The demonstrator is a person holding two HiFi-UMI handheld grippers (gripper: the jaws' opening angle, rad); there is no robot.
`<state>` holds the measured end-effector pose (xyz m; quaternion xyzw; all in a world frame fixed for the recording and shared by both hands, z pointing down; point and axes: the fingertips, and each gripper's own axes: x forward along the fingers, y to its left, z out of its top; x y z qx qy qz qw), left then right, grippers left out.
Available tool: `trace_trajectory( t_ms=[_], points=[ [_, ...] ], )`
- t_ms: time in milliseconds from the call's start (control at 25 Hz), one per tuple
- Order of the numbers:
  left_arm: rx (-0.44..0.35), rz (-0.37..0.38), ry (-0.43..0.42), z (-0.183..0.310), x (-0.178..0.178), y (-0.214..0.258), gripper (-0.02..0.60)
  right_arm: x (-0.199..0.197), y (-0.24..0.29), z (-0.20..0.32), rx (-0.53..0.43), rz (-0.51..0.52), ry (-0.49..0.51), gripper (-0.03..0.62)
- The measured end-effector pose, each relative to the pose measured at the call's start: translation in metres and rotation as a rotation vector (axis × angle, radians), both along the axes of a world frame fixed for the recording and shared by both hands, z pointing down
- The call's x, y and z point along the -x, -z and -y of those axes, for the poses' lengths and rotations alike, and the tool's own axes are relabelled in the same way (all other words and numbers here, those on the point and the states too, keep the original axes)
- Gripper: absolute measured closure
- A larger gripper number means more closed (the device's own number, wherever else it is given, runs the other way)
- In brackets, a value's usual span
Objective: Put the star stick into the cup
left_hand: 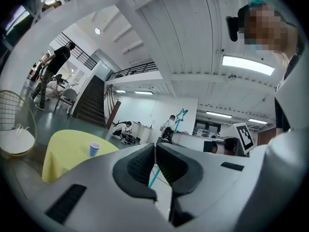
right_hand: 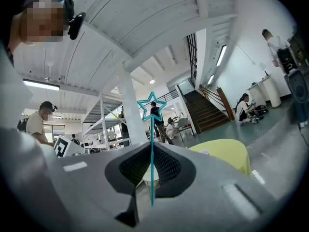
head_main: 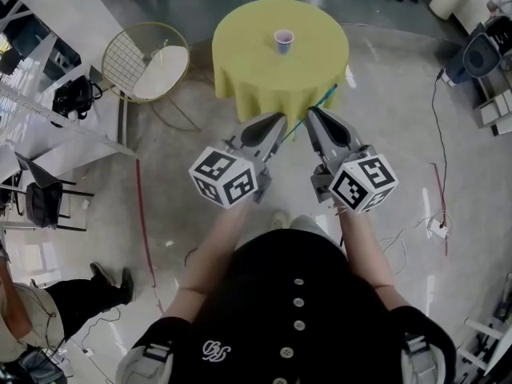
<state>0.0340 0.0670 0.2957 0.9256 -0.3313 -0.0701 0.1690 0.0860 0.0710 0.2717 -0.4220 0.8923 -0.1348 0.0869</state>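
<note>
right gripper (right_hand: pixel 151 145): clamped on the star stick (right_hand: pixel 152 124). The thin teal shaft is pinched right between the pads, and the star end pokes out past the tips toward 12 o'clock in the right gripper view.
left gripper (left_hand: pixel 155 145): jaws pressed together at the tips with nothing pinched there. A bit of teal shaft shows through the gap lower down and looks to be behind the jaws. Honestly can't tell if it touches them.
star stick in head view (head_main: pixel 326 96): up in the air, slanted. It runs from just under the left gripper (head_main: pixel 280 118) tips, across the right gripper (head_main: pixel 310 110) tips, and on toward 1 o'clock.
both grippers: side by side in front of the person's body, with the tips angled in and close to each other.
cup (head_main: pixel 283 40): small and bluish, upright with the opening up, roughly mid-table. It's at 12 o'clock from the grippers and well apart from the stick.
table (head_main: pixel 248 62): round, with a yellow cloth hanging over the edge.
chair (head_main: pixel 144 58): wire back and white seat, at 9 o'clock from the table.
floor (head_main: pixel 392 134): shiny grey, with cables (head_main: pixel 436 118) trailing at 3 o'clock.
someone else (head_main: pixel 48 310): sitting at the 8 o'clock corner.
</note>
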Motion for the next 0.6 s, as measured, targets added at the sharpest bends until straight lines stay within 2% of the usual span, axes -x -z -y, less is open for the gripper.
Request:
trace_trajectory(
  t_ms=[200, 600],
  points=[
    [0.024, -0.009, 0.018, 0.014, -0.005, -0.005, 0.560, -0.001, -0.008, 0.010, 0.025, 0.000, 0.041, 0.577],
    [0.061, 0.006, 0.007, 0.043, -0.011, -0.020, 0.560, -0.015, -0.022, 0.038, 0.059, 0.030, 0.005, 0.577]
  ],
)
